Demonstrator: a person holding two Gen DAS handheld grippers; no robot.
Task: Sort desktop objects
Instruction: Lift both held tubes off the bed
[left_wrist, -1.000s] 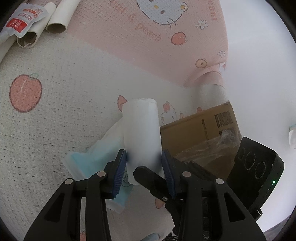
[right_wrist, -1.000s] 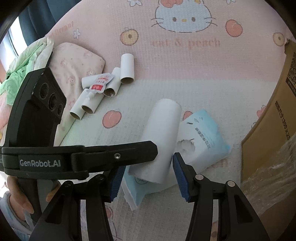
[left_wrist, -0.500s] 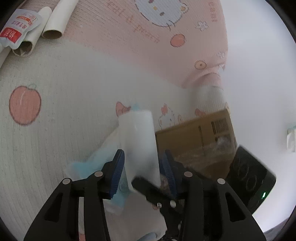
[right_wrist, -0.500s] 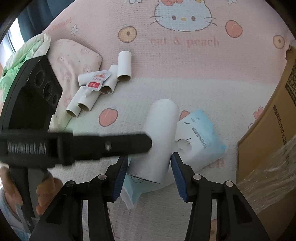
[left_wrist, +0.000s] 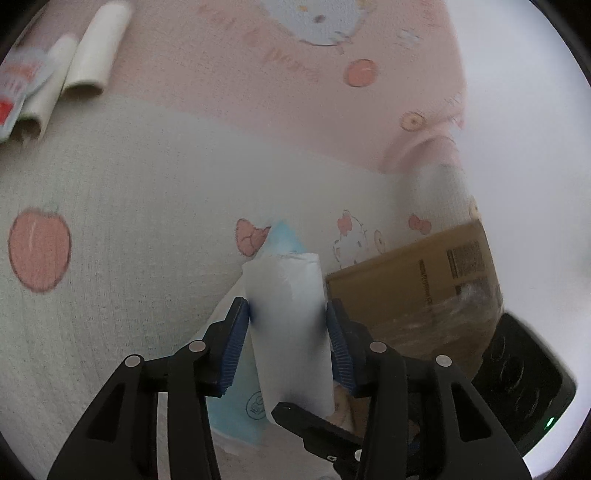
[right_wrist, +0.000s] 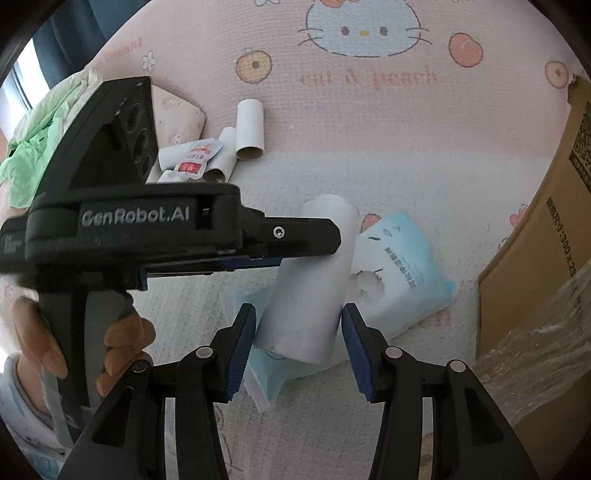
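A white paper roll (left_wrist: 291, 325) is held between the blue pads of my left gripper (left_wrist: 287, 325), which is shut on it from both sides. In the right wrist view the same roll (right_wrist: 314, 280) stands tilted with the left gripper's finger across its upper part. My right gripper (right_wrist: 298, 341) has its pads at either side of the roll's lower end; I cannot tell whether they touch it. A light blue tissue pack (right_wrist: 400, 269) lies on the blanket just right of the roll, and it shows under the roll in the left wrist view (left_wrist: 240, 398).
Several cardboard tubes (right_wrist: 250, 131) and a red-and-white sachet (right_wrist: 194, 166) lie at the back left. A brown cardboard box (right_wrist: 546, 258) stands at the right, also in the left wrist view (left_wrist: 413, 288). A green cloth (right_wrist: 40, 147) lies far left.
The roll has risen off the blue pack in my left gripper and tilted more upright. The left gripper has swung over it in the right wrist view. The right pads stay beside the roll.
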